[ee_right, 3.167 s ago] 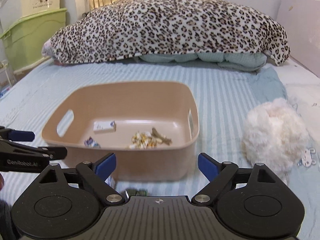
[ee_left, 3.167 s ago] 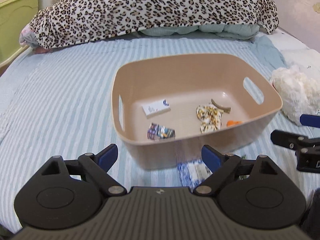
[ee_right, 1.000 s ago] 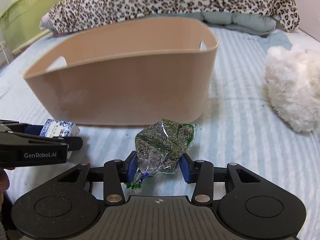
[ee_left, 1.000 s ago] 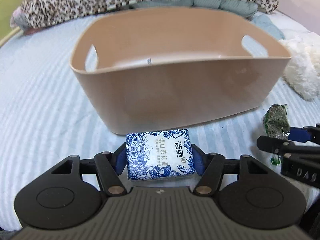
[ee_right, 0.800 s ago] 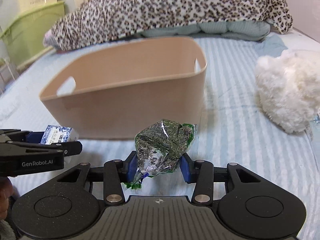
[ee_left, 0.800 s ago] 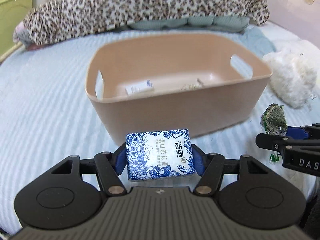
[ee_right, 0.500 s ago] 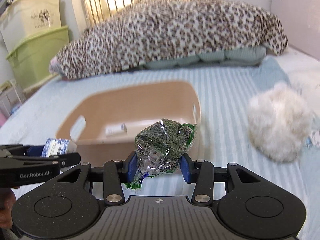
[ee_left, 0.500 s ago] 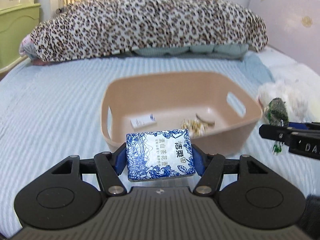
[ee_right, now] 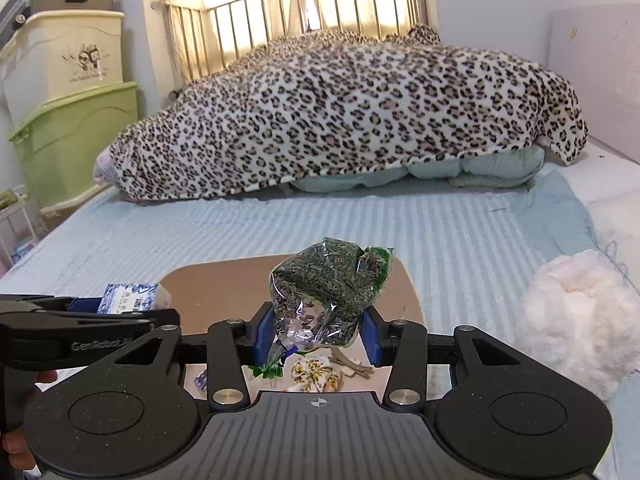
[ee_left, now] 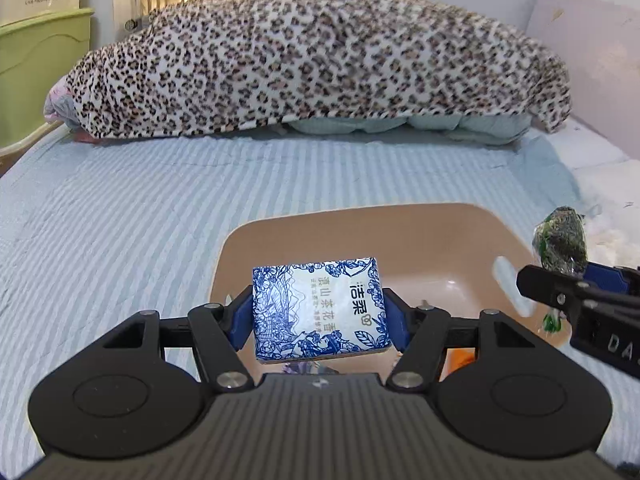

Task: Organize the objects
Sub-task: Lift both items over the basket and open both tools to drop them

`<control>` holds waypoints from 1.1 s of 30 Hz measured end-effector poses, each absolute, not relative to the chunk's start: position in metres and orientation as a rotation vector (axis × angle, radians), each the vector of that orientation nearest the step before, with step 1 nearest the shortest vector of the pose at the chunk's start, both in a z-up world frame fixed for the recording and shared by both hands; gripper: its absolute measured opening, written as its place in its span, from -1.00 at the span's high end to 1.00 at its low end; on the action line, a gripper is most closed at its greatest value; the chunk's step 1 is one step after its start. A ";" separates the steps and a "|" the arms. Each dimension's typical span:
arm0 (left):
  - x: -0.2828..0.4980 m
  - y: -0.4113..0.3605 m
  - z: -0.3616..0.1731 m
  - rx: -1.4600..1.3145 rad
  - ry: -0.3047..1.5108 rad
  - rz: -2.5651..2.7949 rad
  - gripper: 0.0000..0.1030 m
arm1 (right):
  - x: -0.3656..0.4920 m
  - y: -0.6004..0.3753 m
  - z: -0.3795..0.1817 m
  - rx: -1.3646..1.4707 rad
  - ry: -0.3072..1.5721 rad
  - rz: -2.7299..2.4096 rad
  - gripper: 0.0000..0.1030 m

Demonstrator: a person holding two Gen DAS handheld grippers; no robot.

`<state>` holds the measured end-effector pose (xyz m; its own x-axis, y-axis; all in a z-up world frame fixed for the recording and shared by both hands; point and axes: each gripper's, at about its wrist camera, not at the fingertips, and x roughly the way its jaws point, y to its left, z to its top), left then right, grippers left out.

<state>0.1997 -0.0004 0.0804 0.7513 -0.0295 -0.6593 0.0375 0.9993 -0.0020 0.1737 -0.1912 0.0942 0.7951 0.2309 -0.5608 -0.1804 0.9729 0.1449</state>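
My left gripper is shut on a blue-and-white tissue pack and holds it above the beige plastic tub. My right gripper is shut on a clear bag of green dried herbs, also above the tub. The herb bag shows at the right of the left wrist view; the tissue pack shows at the left of the right wrist view. Small items lie on the tub floor, among them a yellow patterned cloth and a brown stick.
The tub sits on a blue striped bedspread. A leopard-print blanket covers the pillows at the back. A white fluffy toy lies right of the tub. Green and beige storage bins stand at the left.
Both grippers closed on their items beside the tub, then rose and moved forward. They now hang over the tub, still holding the tissue pack and the herb bag.
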 end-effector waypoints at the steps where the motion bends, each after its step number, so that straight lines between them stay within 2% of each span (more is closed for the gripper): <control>1: 0.207 -0.001 0.075 0.021 0.736 -0.026 -0.27 | 0.180 -0.189 0.090 0.078 0.625 0.217 0.20; 8: 0.243 0.003 0.030 0.044 0.895 -0.007 -0.28 | 0.214 -0.172 0.055 -0.003 0.737 0.197 0.19; 14: 0.246 0.007 0.022 0.048 0.949 -0.025 -0.33 | 0.220 -0.171 0.034 -0.011 0.827 0.195 0.18; 15: 0.245 0.007 0.024 0.054 0.950 -0.026 -0.37 | 0.219 -0.172 0.034 -0.008 0.834 0.196 0.13; 16: 0.243 0.006 0.028 0.057 0.944 -0.027 -0.45 | 0.217 -0.173 0.035 -0.003 0.839 0.196 -0.05; 19: 0.233 0.007 0.040 0.053 0.912 -0.020 -0.60 | 0.210 -0.175 0.043 -0.002 0.823 0.202 -0.15; 23: 0.222 0.008 0.059 0.042 0.895 -0.024 -0.67 | 0.195 -0.179 0.066 -0.014 0.782 0.199 -0.46; 25: 0.213 0.009 0.067 0.045 0.888 -0.027 -0.71 | 0.186 -0.184 0.078 -0.007 0.767 0.198 -0.54; 33: 0.170 0.008 0.101 0.041 0.859 -0.026 -0.71 | 0.144 -0.198 0.112 0.028 0.759 0.206 -0.56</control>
<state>0.1696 0.0083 0.1006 0.6531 -0.0060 -0.7572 0.0391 0.9989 0.0258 0.1440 -0.1983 0.1116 0.7062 0.1958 -0.6804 -0.1753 0.9794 0.0999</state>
